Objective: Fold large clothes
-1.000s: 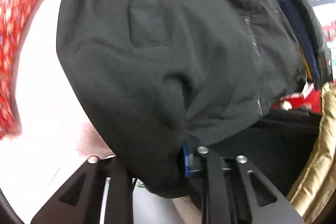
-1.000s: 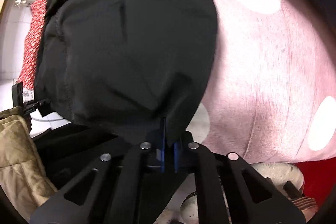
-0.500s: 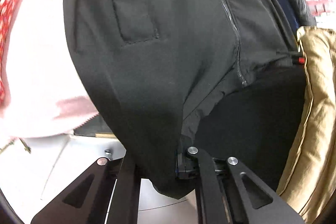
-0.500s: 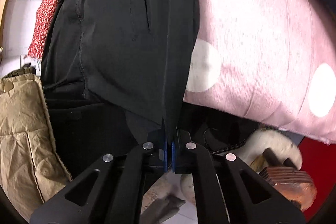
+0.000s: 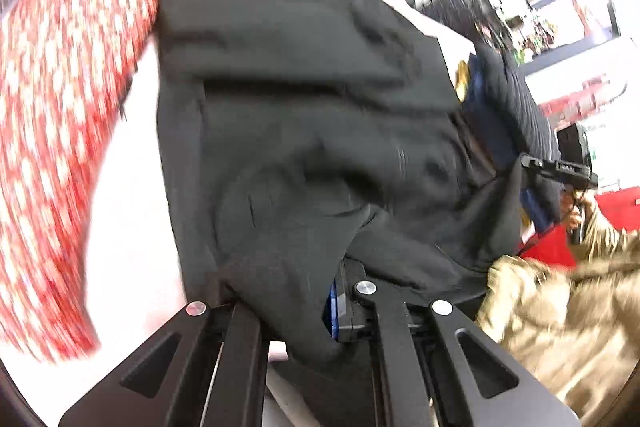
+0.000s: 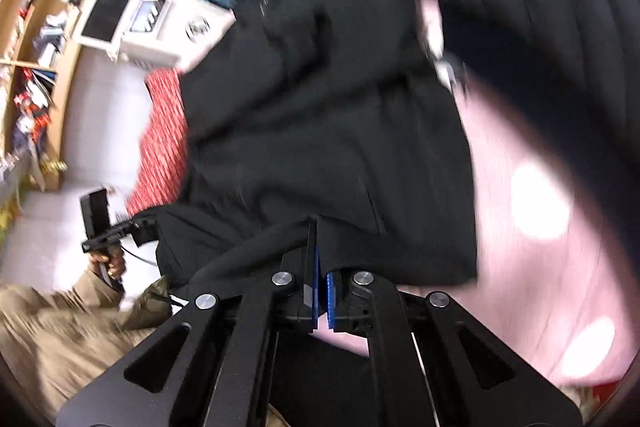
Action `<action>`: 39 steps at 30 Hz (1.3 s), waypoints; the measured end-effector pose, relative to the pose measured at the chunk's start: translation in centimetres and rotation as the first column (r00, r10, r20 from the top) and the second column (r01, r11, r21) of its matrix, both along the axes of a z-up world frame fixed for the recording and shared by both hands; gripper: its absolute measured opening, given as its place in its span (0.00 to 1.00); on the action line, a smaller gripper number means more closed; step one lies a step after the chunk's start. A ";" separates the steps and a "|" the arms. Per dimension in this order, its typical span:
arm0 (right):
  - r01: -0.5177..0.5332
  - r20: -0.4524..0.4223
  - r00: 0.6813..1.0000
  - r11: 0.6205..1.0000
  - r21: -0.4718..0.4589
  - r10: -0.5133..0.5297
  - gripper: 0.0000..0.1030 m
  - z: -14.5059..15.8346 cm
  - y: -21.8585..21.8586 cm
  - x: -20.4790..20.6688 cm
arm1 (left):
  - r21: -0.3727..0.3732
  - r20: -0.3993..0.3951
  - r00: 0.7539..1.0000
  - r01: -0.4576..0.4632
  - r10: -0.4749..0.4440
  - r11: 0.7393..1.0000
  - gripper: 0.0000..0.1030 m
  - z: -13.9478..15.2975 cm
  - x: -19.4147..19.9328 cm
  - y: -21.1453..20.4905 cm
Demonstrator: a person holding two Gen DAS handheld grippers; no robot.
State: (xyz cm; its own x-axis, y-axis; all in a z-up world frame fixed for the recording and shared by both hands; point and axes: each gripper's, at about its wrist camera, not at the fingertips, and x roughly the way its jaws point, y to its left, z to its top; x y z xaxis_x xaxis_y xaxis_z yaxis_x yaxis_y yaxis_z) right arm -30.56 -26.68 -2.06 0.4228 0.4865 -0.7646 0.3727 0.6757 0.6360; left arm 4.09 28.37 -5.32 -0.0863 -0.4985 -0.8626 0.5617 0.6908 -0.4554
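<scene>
black jacket (image 5: 304, 131) pinched by left gripper (image 5: 320, 307) and right gripper (image 6: 322, 291).

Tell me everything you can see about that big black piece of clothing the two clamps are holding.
The black garment is a large jacket-like piece of matte, soft-looking cloth, creased and bunched, blurred by motion. A seam and what looks like a zipper run near its top. It spreads over a pink spotted sheet, beside a red patterned cloth. The left gripper pinches its near edge, folds draping over the fingers; the right gripper clamps another edge between blue pads.
</scene>
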 end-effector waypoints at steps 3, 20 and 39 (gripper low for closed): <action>0.026 0.042 0.999 0.999 -0.026 -0.024 0.03 1.1 -1.7 3.4 | -0.001 0.056 0.998 -0.033 0.033 0.999 0.06 1.5 4.0 -1.2; 0.290 0.069 0.953 0.953 0.087 -0.296 0.03 -1.4 -12.8 20.5 | -0.030 0.003 0.938 -0.345 0.346 0.938 0.19 0.6 24.3 -12.3; 0.387 0.024 0.922 0.912 -0.138 -0.387 0.81 -4.1 -13.5 22.1 | 0.043 0.260 0.864 -0.457 0.432 0.889 0.85 1.5 23.3 -7.8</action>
